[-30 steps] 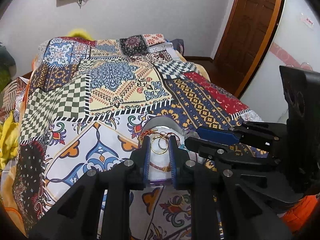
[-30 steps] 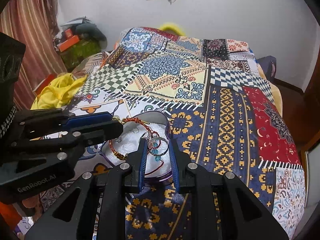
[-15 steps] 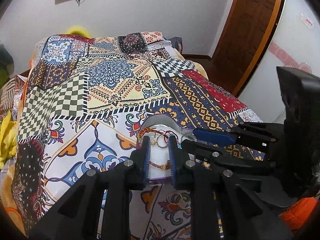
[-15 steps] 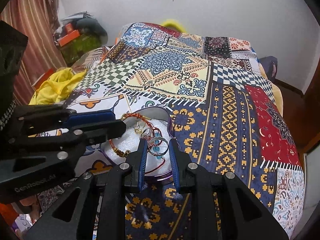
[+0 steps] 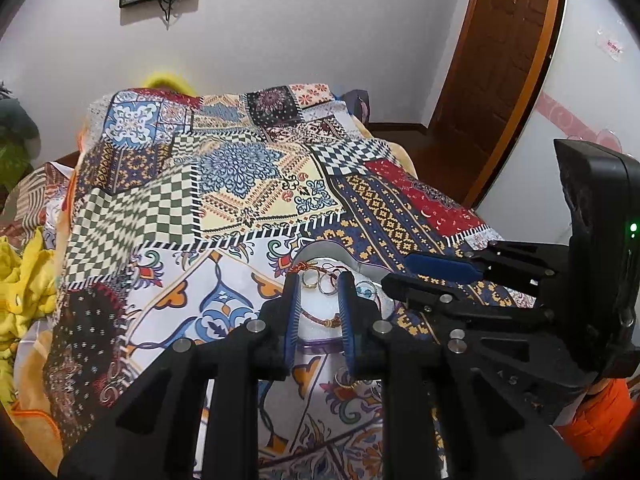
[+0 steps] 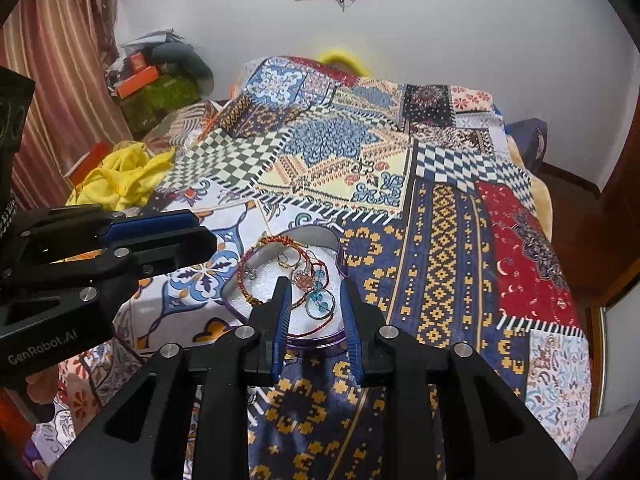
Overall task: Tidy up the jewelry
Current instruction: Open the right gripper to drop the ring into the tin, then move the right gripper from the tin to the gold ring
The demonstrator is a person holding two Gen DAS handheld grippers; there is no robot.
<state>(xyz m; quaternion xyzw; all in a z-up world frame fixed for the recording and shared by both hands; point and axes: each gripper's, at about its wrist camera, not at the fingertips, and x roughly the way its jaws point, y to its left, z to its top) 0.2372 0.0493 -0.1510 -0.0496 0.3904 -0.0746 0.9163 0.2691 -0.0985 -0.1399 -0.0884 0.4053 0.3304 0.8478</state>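
Observation:
A heart-shaped tin (image 6: 335, 245) with white lining lies on the patchwork bedspread. It holds a red cord bracelet (image 6: 244, 276), rings (image 5: 316, 281) and a blue bead earring (image 6: 319, 303). My left gripper (image 5: 319, 285) hovers over the tin's near edge, jaws slightly apart, nothing clamped between them. My right gripper (image 6: 315, 292) hovers over the tin too, jaws open, with the earring lying in the tin between them. Each gripper shows in the other's view, the right one (image 5: 436, 272) and the left one (image 6: 160, 232). The tin also shows in the left wrist view (image 5: 320, 249).
A small ring (image 5: 347, 380) lies on the bedspread just in front of the tin. Yellow cloth (image 6: 120, 178) is bunched at the bed's left side. A wooden door (image 5: 500, 64) stands on the right. Clutter (image 6: 156, 80) is piled in the far left corner.
Both grippers have drawn back and tilted a little, so the tin sits slightly farther ahead. The right gripper's jaws stand wider, and the blue bead earring now lies in the tin.

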